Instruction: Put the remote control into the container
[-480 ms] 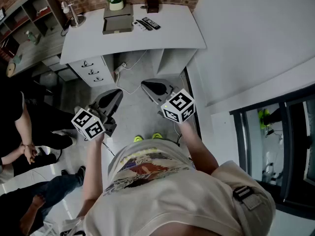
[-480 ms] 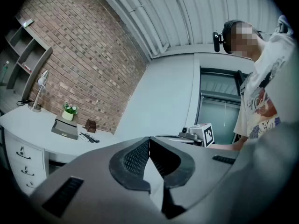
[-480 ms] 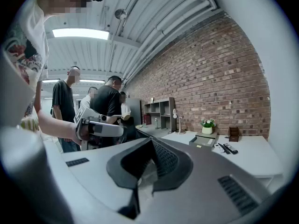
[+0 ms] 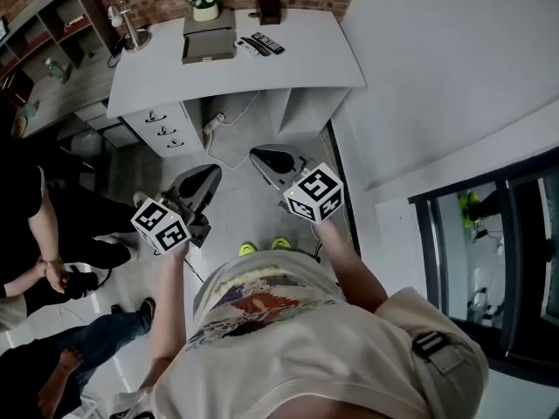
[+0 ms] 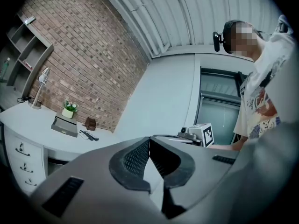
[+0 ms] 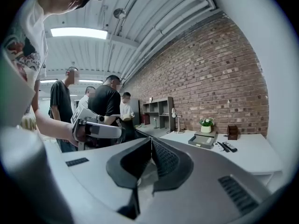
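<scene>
L gripper (image 4: 211, 171), R gripper (image 4: 256, 154), 2 total, both closed, nothing held, 1 container (image 4: 209, 42), remotes (image 4: 262, 44) beside, count unclear

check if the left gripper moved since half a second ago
No. The left gripper stays in about the same spot, just below the desk drawers, over the grey floor.

head view: steeply down, far | gripper views: roughly level, far | shared: white desk (image 4: 306, 55)
</scene>
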The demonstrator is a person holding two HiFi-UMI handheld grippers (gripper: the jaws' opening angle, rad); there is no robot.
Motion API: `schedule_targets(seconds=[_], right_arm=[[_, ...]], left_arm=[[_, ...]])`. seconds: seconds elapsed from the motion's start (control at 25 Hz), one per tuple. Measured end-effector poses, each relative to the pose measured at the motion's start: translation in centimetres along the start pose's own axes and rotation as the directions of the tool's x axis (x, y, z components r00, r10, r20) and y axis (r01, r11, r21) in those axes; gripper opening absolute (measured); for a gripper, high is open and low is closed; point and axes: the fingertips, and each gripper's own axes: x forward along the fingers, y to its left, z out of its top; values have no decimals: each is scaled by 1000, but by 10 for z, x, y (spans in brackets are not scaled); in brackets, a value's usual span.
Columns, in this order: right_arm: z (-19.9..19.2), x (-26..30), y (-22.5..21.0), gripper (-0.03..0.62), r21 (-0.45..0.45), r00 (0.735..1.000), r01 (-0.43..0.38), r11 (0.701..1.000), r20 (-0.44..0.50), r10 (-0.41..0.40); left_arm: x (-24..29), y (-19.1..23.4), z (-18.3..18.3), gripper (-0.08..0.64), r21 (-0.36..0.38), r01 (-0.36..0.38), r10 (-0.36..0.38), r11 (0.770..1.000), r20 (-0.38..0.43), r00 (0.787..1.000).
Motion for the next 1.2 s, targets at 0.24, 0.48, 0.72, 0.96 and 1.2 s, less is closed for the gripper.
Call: schedule_targets(seconds=[0.24,0.48,0.72,0.96,1.2], right_arm=[[-4,0,-4,11,28,1000,18,999,-9,-18],[-12,5,3,11,29,999,3,1000,-37,-2],[-29,5,13,11,32,996,-21,999,-82,23],[-39,6,11,11,50,994,-19,999,-103,24],[-48,10,-8,11,74,994,-10,997,-109,18]], left_arm=[[0,-1,-6,5,-7,9,-9,1000,-8,1000],[-6,2,-11,5,-13,23,-23,1000,-9,1000],[-9,6,-14,5,-42,12,-13,999,-4,1000],[-12,10,-21,5,-53,8,-8,999,-7,1000],[-6,20,-25,6,-63,-12,10,998,-26,1000]])
